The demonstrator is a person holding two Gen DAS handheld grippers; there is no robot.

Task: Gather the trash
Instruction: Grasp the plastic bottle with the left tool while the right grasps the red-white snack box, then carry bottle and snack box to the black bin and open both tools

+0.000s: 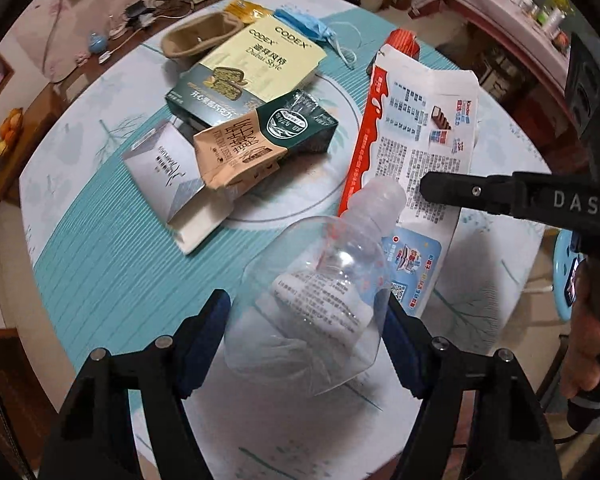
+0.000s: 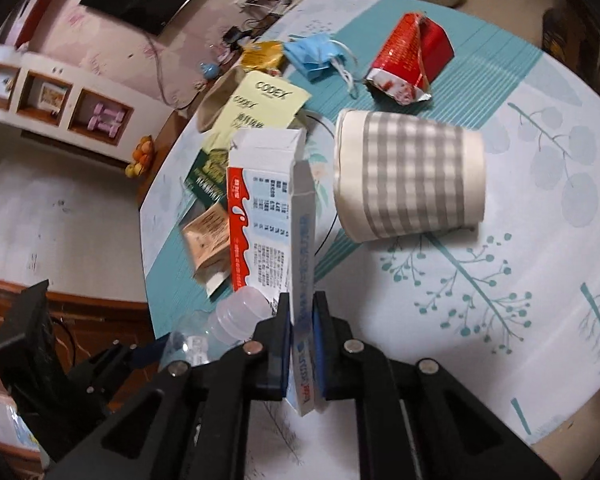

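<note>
While left tongs (image 1: pixel 306 344) pinch the clear bottle (image 1: pixel 320 280), right tongs (image 2: pixel 302 340) clamp the flattened carton (image 2: pixel 272 208) near the table edge (image 2: pixel 146 248).

We see a clear, glossy plastic bottle (image 1: pixel 320 292) with a paper label, a flattened printed cardboard carton (image 2: pixel 272 216) with a smooth finish, a matt paper cup (image 2: pixel 408 180) with grey checks, a crumpled shiny red foil wrapper (image 2: pixel 410 56), a blue nonwoven face mask (image 2: pixel 312 56), and a smooth, faintly ribbed tablecloth (image 2: pixel 500 280). We note matt black plastic fingers (image 2: pixel 276 344).
</note>
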